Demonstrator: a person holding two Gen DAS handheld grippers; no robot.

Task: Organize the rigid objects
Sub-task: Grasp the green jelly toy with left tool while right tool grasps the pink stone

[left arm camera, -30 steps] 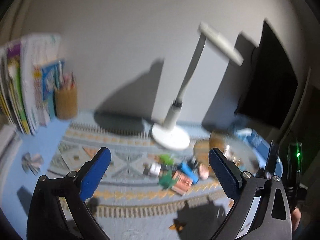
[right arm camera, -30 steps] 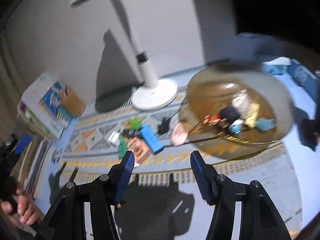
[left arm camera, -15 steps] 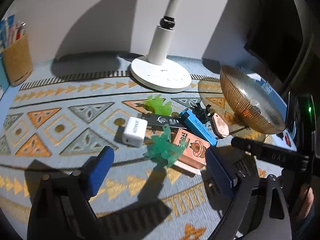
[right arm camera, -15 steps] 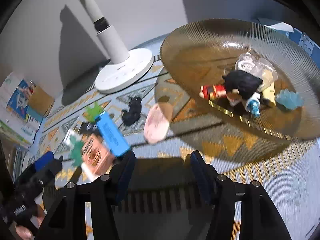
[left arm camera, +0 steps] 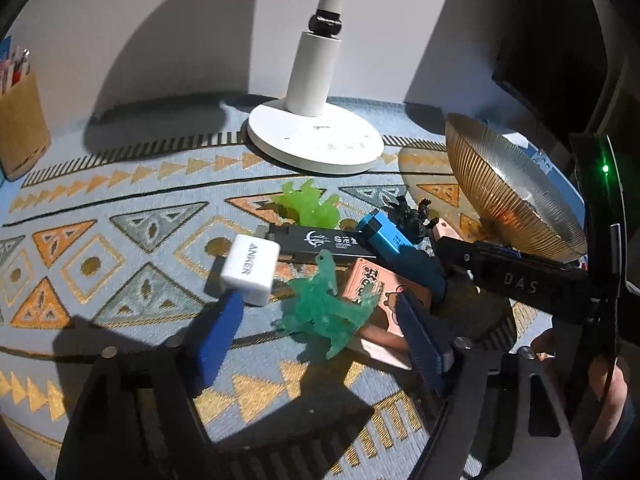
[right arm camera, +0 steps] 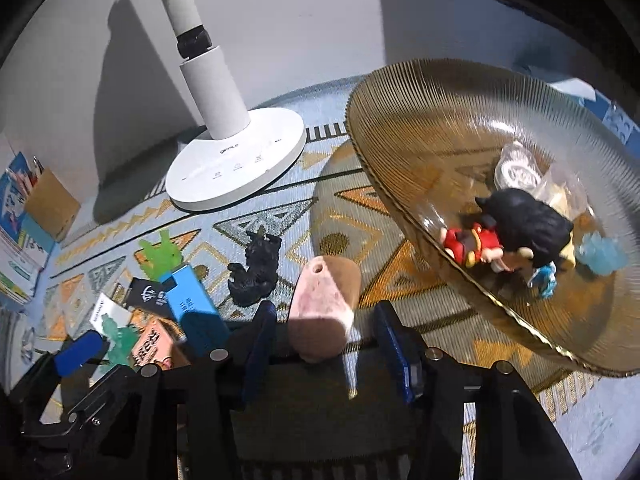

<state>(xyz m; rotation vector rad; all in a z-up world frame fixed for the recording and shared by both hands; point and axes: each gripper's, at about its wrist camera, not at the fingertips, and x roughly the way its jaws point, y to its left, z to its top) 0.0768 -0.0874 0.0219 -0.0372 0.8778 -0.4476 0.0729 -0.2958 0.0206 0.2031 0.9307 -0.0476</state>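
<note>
Right wrist view: the right hand-held gripper (right arm camera: pixel 322 344) has descended, released, straddling the pink eraser (right arm camera: pixel 321 307) beside the glass dish (right arm camera: pixel 400 128); left hand-held gripper (left arm camera: pixel 320 332), also released, now brackets the green dinosaur (left arm camera: pixel 326 314). 2 pickups look imminent.
</note>
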